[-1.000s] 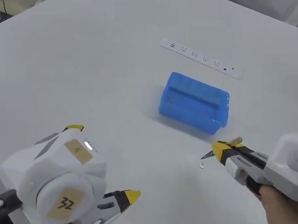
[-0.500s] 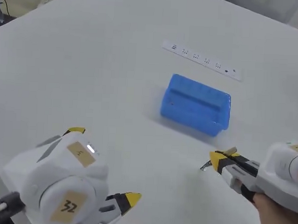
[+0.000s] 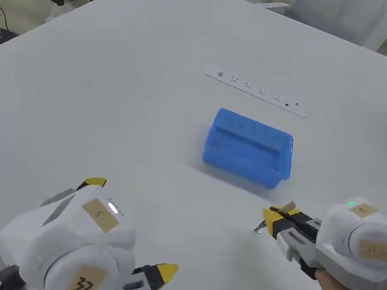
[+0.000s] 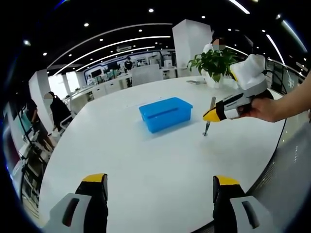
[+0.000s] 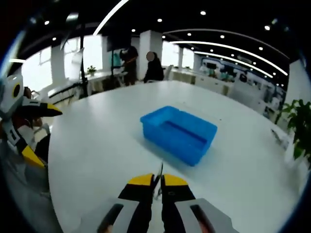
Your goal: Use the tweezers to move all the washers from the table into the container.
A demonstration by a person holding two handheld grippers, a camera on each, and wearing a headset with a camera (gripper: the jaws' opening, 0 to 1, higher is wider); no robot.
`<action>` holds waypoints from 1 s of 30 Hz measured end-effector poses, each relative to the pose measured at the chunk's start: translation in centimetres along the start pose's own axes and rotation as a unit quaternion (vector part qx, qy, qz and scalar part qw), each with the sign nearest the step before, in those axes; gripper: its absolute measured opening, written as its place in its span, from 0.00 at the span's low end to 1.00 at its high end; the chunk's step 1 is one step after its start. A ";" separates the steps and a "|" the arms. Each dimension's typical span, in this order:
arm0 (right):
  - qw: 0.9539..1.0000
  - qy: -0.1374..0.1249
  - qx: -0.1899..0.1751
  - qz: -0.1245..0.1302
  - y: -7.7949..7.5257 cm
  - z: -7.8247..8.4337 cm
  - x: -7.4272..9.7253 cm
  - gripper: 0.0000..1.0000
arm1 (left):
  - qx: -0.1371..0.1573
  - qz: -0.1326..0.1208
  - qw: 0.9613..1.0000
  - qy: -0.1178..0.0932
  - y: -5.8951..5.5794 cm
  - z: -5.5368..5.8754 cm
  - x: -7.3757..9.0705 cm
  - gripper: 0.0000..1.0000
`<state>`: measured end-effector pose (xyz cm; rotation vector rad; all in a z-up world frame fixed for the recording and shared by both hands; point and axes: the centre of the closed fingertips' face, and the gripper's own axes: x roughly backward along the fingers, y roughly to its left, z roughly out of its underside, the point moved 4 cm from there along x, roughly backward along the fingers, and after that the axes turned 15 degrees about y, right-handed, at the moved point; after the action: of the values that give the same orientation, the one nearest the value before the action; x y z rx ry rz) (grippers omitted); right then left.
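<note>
My right gripper (image 3: 274, 219) is shut on a pair of metal tweezers (image 3: 261, 226), whose dark tip touches the white table (image 3: 118, 102) in front of the blue container (image 3: 248, 148). I cannot make out a washer at the tip. The left gripper view shows the right gripper (image 4: 214, 114) holding the tweezers (image 4: 207, 124) point-down, right of the container (image 4: 165, 112). Along the right gripper's own jaws (image 5: 158, 180) the tweezers (image 5: 160, 171) point toward the container (image 5: 179, 131). My left gripper (image 3: 131, 227) is open and holds nothing, low at the near left, well away from the container; its jaws (image 4: 159, 194) stand wide apart.
A white power strip (image 3: 256, 91) lies beyond the container. A potted plant (image 4: 214, 63) stands at the table's far side, and people stand in the room behind. The table edge runs close to the near left.
The right gripper has brought the tweezers tip down to the spot where a small washer lay one second ago; that washer is no longer visible. The head camera has shifted slightly.
</note>
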<state>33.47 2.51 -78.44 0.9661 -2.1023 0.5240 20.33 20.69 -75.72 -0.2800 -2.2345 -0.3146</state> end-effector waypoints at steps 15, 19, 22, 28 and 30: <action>0.998 -0.002 -0.063 -0.022 -1.0 -1.7 1.0 0.02 | 0.005 -0.001 1.000 -0.004 0.1 0.0 0.1 0.92; 0.997 -0.020 -0.067 -0.024 -1.6 -3.1 2.0 0.02 | 0.005 -0.001 1.000 -0.003 0.1 0.0 0.1 0.92; 0.997 -0.034 -0.063 -0.023 -1.9 -4.3 2.6 0.02 | 0.006 0.000 1.000 -0.003 0.1 0.0 0.1 0.92; 0.997 -0.058 -0.051 -0.012 -2.8 -6.6 3.2 0.02 | 0.006 0.000 1.000 -0.001 0.1 0.0 0.0 0.92; 0.997 -0.066 -0.050 -0.010 -3.0 -7.3 3.2 0.02 | 0.005 0.000 1.000 -0.001 0.1 0.0 0.0 0.92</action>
<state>37.83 3.67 -71.18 0.9864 -2.2124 0.3500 20.36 20.79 -75.69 -0.2760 -2.2368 -0.3034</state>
